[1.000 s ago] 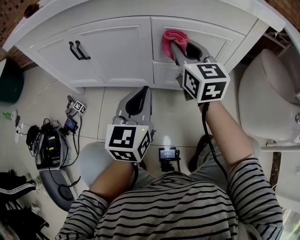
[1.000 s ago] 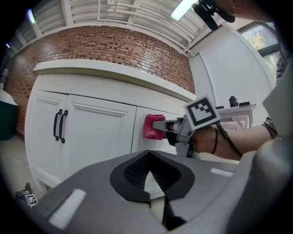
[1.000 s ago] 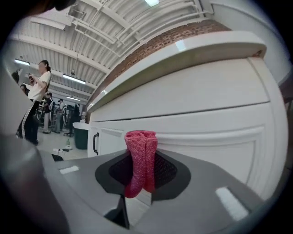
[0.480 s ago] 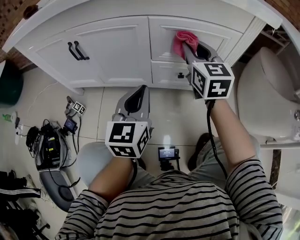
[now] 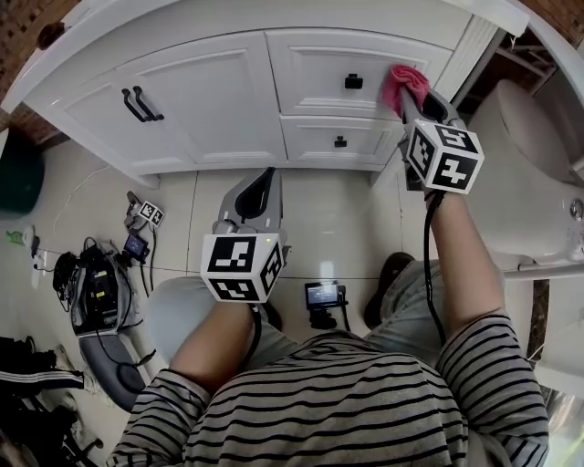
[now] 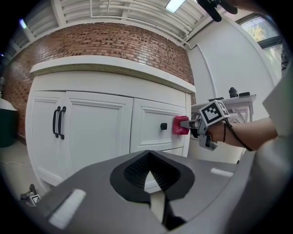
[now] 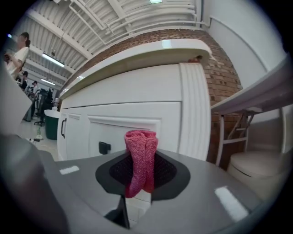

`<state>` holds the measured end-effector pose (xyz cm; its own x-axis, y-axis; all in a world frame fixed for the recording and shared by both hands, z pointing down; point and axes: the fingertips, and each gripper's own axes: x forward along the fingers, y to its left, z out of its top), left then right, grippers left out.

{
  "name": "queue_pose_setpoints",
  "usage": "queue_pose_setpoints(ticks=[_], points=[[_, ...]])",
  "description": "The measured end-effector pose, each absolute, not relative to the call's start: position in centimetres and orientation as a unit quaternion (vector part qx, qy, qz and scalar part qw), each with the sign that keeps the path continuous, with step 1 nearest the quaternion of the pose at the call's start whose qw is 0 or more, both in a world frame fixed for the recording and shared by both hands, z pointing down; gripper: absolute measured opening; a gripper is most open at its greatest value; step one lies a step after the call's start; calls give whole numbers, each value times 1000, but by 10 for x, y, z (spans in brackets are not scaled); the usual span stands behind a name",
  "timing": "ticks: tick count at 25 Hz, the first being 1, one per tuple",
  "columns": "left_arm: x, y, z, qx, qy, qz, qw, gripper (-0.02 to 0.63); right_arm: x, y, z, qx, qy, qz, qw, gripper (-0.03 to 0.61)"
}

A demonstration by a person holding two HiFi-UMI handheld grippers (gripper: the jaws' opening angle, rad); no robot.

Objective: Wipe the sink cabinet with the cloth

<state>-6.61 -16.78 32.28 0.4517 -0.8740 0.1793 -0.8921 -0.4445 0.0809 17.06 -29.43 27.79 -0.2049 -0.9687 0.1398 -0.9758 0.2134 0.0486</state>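
Left gripper (image 5: 263, 187), near frame centre, clear of the sink cabinet (image 5: 219, 100): its own view shows jaws together, nothing between. Right gripper (image 5: 417, 102), 1 o'clock: clamped on pink cloth (image 5: 404, 84). Only the left gripper view shows the cloth touching the upper drawer, 3 o'clock of the knob (image 6: 163, 126).

Shows pale floor tiles (image 5: 338, 210) across the middle of the head view. Sets a white toilet (image 5: 527, 182) at the right edge and a dark green bin (image 5: 16, 173) at the far left. Leaves a heap of black gear and cables (image 5: 96, 292) on the tiles at the left, with a small marker cube (image 5: 152, 213) near it. Puts a small screen device (image 5: 324, 295) on the floor beside a grey stool (image 5: 178, 315). Backs it all with a red brick wall (image 6: 114, 45) under a ribbed white ceiling (image 6: 137, 9).
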Motion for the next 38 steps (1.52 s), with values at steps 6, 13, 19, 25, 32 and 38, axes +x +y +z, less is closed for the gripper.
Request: queue_pose_setpoints(ticks=[6,13,19,25,32,38], points=[[-66,-161,315,850,-518,42,86,0,234,-269,283,680,-729,60,52,89],[-64,-157,305,855,-511,23,87,0,81,-275,313,535,-841,47,58,89],[-77,-165,313,844,-527,27,97,0,-28,-309,339,479,-874,25,84,89],[-76,-168,318,847,-521,33,98,0,-3,-316,349,485,-867,-17,112,91],[-65,-168,320,853,-511,35,103,0,130,-305,364,565,-815,-1,129,94],[-62,-166,322,852,-511,38,105,0,235,-287,366,659,-742,54,108,92]])
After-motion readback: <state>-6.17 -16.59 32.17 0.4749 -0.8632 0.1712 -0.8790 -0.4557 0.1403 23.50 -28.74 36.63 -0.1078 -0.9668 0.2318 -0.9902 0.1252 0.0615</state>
